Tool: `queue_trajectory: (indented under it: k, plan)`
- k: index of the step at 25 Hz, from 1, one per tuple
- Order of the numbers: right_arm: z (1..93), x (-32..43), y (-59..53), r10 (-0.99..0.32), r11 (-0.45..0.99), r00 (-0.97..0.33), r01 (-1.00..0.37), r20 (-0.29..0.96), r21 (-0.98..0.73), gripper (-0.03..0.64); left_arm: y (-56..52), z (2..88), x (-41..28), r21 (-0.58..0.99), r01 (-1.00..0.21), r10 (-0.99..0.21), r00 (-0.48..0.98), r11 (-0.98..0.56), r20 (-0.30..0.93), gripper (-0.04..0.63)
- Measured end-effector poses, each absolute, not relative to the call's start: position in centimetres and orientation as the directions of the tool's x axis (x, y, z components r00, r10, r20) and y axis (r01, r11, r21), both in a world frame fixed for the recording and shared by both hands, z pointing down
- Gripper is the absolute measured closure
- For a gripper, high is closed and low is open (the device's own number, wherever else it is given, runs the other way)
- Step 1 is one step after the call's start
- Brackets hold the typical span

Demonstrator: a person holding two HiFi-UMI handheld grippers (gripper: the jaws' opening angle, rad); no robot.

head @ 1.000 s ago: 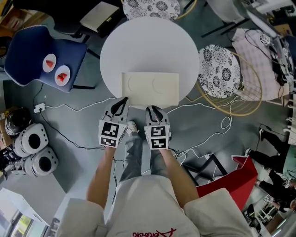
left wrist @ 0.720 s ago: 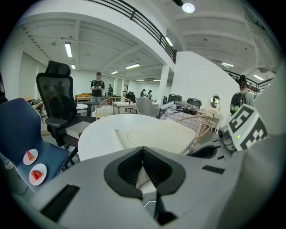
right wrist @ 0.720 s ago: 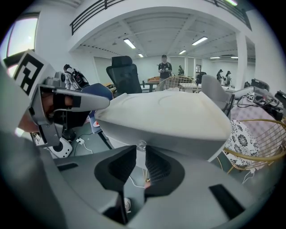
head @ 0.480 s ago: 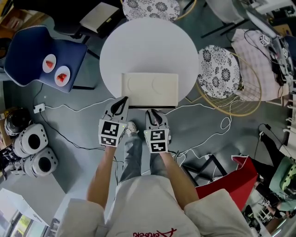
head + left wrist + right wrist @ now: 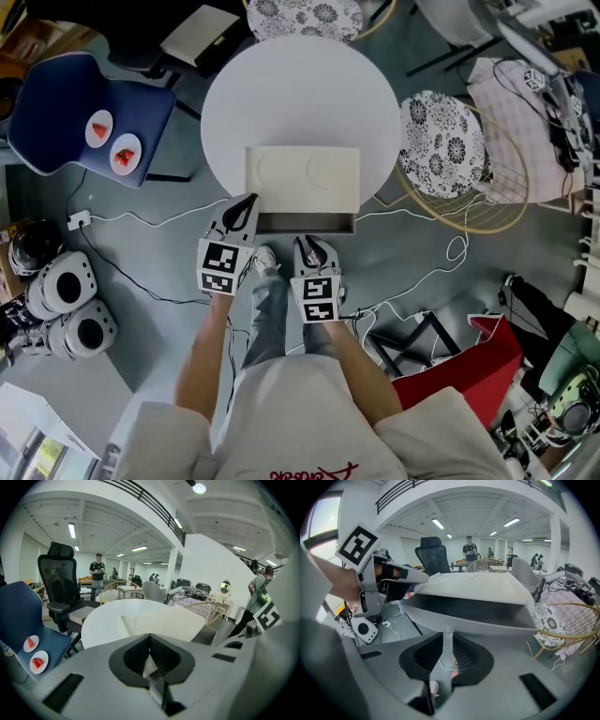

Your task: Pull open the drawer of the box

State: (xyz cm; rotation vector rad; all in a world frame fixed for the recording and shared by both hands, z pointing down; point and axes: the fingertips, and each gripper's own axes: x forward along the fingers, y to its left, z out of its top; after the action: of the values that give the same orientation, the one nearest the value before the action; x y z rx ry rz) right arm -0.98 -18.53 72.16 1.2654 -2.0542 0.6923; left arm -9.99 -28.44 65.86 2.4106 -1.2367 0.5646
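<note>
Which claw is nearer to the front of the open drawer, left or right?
Right. The right claw is at the middle front of the drawer, closed on its small clear knob. The left claw is beside the box, at its front left corner.

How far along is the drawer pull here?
Done: the drawer is partly out of the box. In hand: the right gripper has its fingers shut on the drawer's clear knob; the left gripper sits at the box's front corner. Left: pulling it out the rest of the way.
</note>
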Motion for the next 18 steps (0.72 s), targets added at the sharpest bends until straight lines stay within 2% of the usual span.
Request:
queue_trajectory:
  k: [18]
  plan:
    - [72.2,-1.0,-16.8,-0.577,0.403,-0.343,-0.909,0.741,-0.106,0.541,-28.3,65.8,-10.5,0.155,-0.83,-0.682,0.533,-0.535,0.501,0.584]
